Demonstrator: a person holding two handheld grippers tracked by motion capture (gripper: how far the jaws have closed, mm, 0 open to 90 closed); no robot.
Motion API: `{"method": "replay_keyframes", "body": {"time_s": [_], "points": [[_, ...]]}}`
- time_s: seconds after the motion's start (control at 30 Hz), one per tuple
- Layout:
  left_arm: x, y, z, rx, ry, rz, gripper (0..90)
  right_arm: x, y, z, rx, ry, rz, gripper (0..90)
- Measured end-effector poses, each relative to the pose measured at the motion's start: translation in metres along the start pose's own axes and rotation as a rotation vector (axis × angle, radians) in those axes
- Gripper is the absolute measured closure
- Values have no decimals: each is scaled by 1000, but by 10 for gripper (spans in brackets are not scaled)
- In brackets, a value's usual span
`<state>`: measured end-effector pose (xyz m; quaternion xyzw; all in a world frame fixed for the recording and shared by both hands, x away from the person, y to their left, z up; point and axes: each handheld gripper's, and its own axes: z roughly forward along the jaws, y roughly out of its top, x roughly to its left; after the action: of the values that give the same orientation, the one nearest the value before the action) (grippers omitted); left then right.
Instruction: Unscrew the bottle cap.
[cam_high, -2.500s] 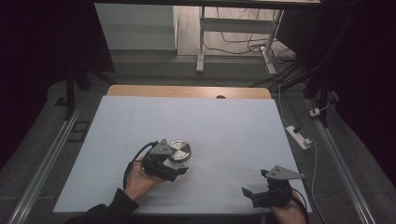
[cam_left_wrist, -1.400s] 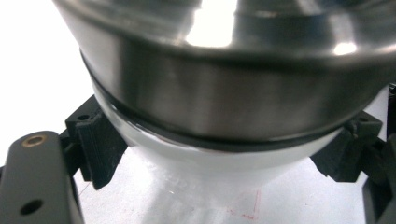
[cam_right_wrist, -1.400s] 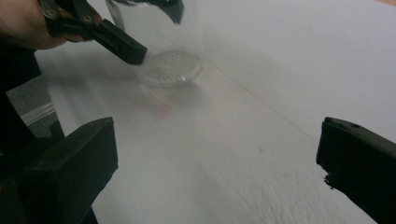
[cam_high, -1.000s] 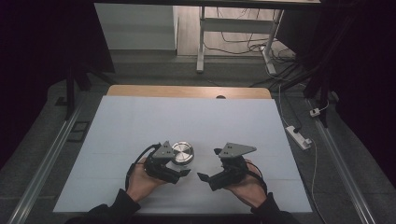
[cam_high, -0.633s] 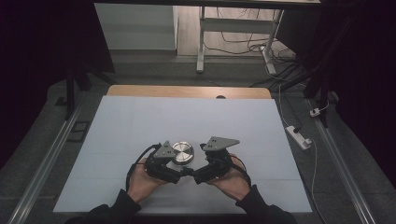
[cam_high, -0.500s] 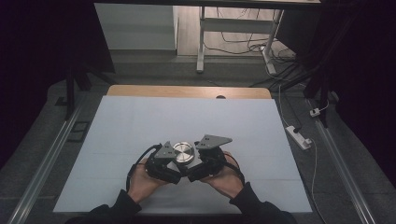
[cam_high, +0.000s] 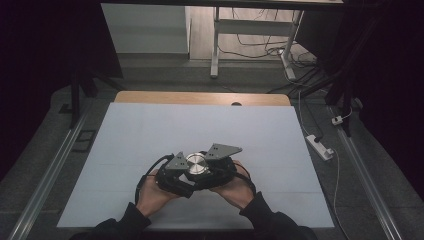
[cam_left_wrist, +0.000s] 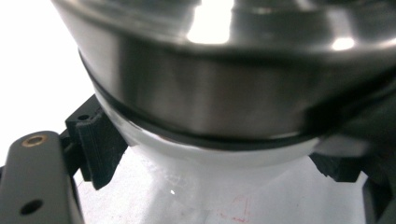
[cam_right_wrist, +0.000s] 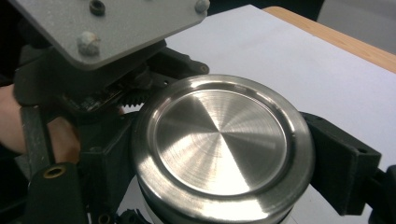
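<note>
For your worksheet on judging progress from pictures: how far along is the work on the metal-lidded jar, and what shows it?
Done: the left tool clamps the jar below its lid, and the right tool has just closed on the metal lid, black pads at either side. In hand: both tools grip it over the white table. Left: the lid looks seated, so twisting it off probably remains.

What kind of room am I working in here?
Likely a lab or recording workspace: a white-covered table, a power strip and loose cables on the floor, and dark surroundings.
</note>
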<state>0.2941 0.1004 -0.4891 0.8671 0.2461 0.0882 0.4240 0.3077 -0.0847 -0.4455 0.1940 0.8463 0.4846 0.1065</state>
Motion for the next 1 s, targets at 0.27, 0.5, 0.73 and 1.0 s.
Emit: {"method": "replay_keyframes", "body": {"time_s": [0.27,0.5,0.73,1.0], "points": [[3,0,-2,-15,-98,49,160,-14,1,-6,2,185,-82,184],[1,1,0,-9,-180,109,160,-32,-1,-7,4,401,-144,180],[4,1,-2,-8,-118,76,160,-29,1,-6,39,338,-83,6],[6,1,-5,-21,7,-18,160,-16,7,-11,45,84,26,21]]}}
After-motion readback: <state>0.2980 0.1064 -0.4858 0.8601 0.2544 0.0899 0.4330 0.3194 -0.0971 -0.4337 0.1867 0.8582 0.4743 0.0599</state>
